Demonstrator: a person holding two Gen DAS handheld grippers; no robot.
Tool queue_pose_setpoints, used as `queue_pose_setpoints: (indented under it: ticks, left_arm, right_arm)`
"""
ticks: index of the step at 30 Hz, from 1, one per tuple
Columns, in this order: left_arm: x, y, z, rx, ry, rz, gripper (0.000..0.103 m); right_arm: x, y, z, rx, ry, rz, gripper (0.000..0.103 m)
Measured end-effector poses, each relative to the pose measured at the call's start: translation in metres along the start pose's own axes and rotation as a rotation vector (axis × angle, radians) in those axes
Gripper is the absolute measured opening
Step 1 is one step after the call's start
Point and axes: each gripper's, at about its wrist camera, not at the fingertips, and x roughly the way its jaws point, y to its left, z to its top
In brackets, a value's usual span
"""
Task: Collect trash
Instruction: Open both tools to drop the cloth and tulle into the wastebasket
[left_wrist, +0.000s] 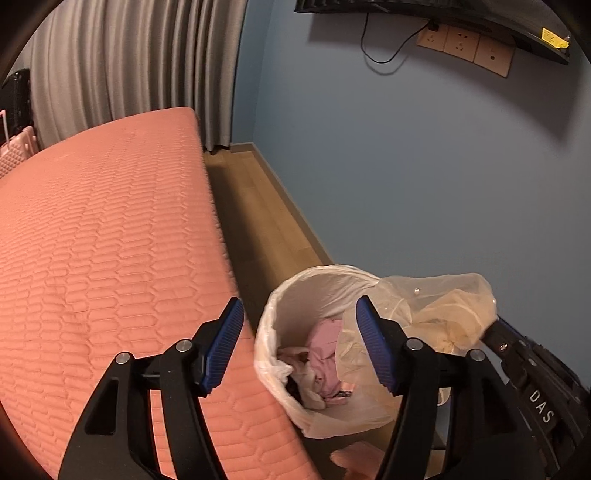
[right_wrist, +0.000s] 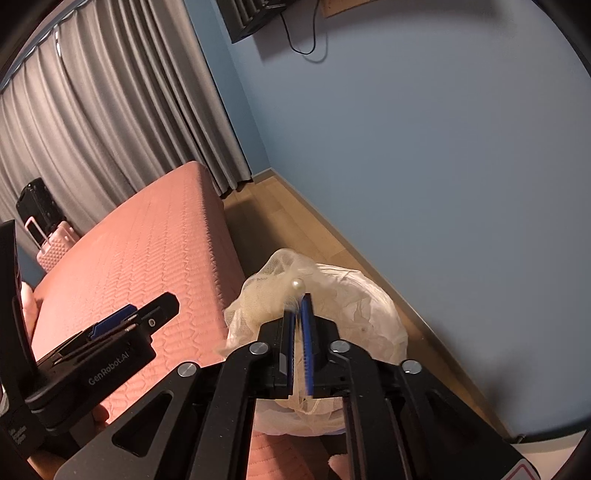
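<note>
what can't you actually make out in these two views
- Trash bin bottom: left wrist view, hidden by the pink rubbish and liner.
- Bin opening: right wrist view, covered by the cream netting at the right gripper.
- Whether the right gripper's pads press the netting: blurred.
- Wall-mounted screen: cut off by the top edge.

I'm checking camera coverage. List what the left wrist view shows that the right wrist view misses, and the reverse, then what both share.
Only the left wrist view: the inside of the lined trash bin, with pink and white scraps at the bottom, and the wall sockets.

Only the right wrist view: a pearl bead on the cream mesh fabric pinched in the right gripper.

Both: the pink mattress, grey curtain, blue wall, wood floor, and the open left gripper.
</note>
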Motion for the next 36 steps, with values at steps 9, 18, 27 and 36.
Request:
queue_pose_setpoints:
  ticks: [9, 18, 27, 36]
  left_arm:
    - [-0.001, 0.019, -0.005, -0.016, 0.004, 0.042, 0.06]
    - [-0.004, 0.03, -0.009, -0.038, 0.008, 0.061, 0.06]
    - [-0.004, 0.039, -0.015, -0.051, 0.017, 0.075, 0.061]
    - [-0.006, 0.043, -0.021, -0.049, 0.022, 0.092, 0.061]
  right_arm:
    - [0.01, 0.014, -0.005, -0.036, 0.031, 0.008, 0.011]
    - [0.016, 0.015, -0.008, -0.049, 0.051, -0.01, 0.025]
    - [0.024, 0.01, -0.018, -0.052, 0.084, -0.054, 0.035]
    - [0.022, 0.012, -0.024, -0.054, 0.085, -0.045, 0.04]
